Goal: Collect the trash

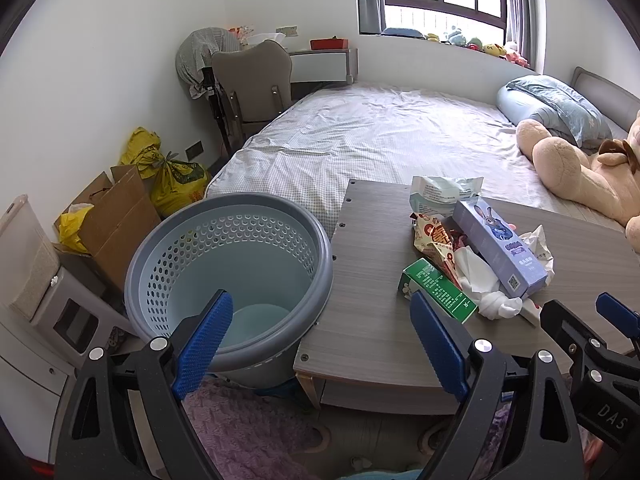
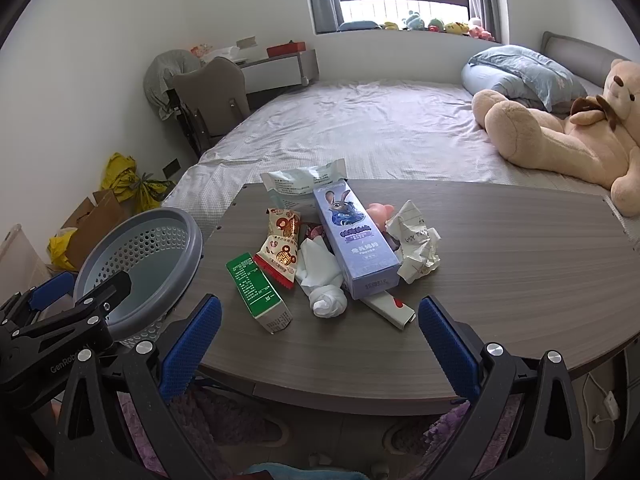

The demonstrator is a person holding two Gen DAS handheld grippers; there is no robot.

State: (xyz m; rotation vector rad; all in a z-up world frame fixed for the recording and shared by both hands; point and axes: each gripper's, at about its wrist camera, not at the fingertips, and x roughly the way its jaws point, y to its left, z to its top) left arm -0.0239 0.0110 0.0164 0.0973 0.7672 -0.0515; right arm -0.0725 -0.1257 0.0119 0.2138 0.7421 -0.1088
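A pile of trash lies on the grey wooden table [image 2: 500, 280]: a green carton [image 2: 258, 292], a red-and-cream snack wrapper [image 2: 280, 248], a white tissue wad [image 2: 324, 280], a purple rabbit box [image 2: 354, 240], crumpled paper [image 2: 416, 244], a white pouch [image 2: 304, 186] and a small white-and-red box [image 2: 390, 306]. The pile also shows in the left wrist view, with the green carton [image 1: 438, 290] nearest. A blue-grey perforated bin [image 1: 228, 276] stands left of the table and looks empty. My left gripper [image 1: 320, 344] is open above the bin's rim and table edge. My right gripper [image 2: 320, 348] is open before the pile.
A bed [image 2: 360, 132] with a large teddy bear [image 2: 568, 136] lies behind the table. Cardboard boxes [image 1: 116, 220] and yellow bags [image 1: 172, 180] sit on the floor at left. A chair [image 1: 252, 84] stands by the far wall. A purple rug [image 1: 240, 432] lies below.
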